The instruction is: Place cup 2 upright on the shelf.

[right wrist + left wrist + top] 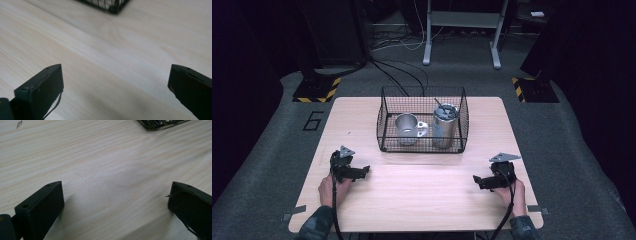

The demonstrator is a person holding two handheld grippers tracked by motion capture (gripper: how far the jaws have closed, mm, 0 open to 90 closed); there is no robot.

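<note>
A black wire basket stands at the far middle of the wooden table. Inside it, a metal mug with a handle sits on the left and a tall steel tumbler with a straw stands on the right. My left gripper rests on the table at the near left, open, with bare wood between its jaws. At the near right, my right gripper also lies open and holds nothing. A corner of the basket shows at the top of the left gripper view, and the basket also appears in the right gripper view.
Bare wood lies between both grippers and in front of the basket. Beyond the table, cables run over grey floor, a metal frame stands at the back, and hazard-striped bases flank the table's far corners.
</note>
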